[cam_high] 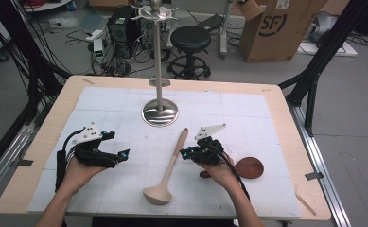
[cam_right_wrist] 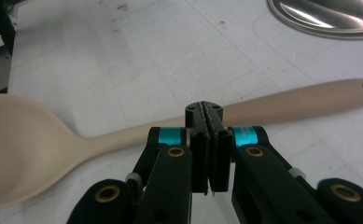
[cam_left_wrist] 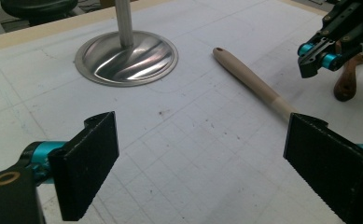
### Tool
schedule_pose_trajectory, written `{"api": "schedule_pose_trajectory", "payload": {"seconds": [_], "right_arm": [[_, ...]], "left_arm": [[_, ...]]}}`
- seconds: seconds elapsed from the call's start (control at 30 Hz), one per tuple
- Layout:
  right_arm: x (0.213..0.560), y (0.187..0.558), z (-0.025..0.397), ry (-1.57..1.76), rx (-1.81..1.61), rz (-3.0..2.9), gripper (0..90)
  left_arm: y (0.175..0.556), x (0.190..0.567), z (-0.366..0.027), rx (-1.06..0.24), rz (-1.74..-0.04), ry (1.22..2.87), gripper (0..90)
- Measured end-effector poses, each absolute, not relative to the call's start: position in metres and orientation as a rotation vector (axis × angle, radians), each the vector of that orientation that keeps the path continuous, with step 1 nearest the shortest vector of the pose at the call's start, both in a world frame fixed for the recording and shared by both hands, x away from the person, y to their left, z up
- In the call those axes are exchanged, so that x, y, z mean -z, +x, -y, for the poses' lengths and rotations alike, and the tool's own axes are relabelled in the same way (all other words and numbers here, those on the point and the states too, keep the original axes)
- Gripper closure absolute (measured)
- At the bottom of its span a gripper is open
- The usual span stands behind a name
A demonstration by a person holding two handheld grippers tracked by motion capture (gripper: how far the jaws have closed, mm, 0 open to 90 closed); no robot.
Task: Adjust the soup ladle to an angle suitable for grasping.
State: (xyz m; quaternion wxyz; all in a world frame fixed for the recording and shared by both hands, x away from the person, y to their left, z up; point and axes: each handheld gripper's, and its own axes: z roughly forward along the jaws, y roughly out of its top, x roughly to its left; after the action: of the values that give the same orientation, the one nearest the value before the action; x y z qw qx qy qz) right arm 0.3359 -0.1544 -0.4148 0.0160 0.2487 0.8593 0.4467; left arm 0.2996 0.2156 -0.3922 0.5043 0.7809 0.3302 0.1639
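Note:
A beige ladle-like spoon [cam_high: 165, 171] lies on the white mat, bowl toward me and handle [cam_left_wrist: 254, 81] pointing at the metal stand's round base [cam_high: 159, 113]. My right gripper [cam_high: 186, 153] sits just right of the handle's middle, its jaws shut with nothing between them. In the right gripper view the shut gripper [cam_right_wrist: 205, 114] points straight at the beige spoon [cam_right_wrist: 30, 135]; I cannot tell if it touches. My left gripper [cam_high: 121, 158] rests left of the spoon, and in its own view the gripper [cam_left_wrist: 202, 163] stands wide open over bare mat.
A dark wooden spoon [cam_high: 249, 167] lies by my right hand, also seen as the brown spoon [cam_left_wrist: 347, 79] behind the right gripper [cam_left_wrist: 319, 51]. The stand's pole [cam_high: 158, 61] rises tall with hooks on top. The table edge [cam_high: 295, 142] runs on the right.

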Motion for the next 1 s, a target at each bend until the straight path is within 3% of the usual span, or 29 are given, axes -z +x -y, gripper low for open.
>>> {"api": "schedule_pose_trajectory", "payload": {"seconds": [0.57, 1.0], "right_arm": [[0.423, 0.382, 0.117, 0.825, -1.335, -2.671, 89.1], [0.438, 0.397, 0.121, 0.946, -1.271, -2.642, 89.1]], "left_arm": [[0.300, 0.393, -0.216, -0.384, -0.794, 1.878, 10.8], [0.301, 0.393, -0.216, -0.378, -0.788, 1.873, 10.9]]}}
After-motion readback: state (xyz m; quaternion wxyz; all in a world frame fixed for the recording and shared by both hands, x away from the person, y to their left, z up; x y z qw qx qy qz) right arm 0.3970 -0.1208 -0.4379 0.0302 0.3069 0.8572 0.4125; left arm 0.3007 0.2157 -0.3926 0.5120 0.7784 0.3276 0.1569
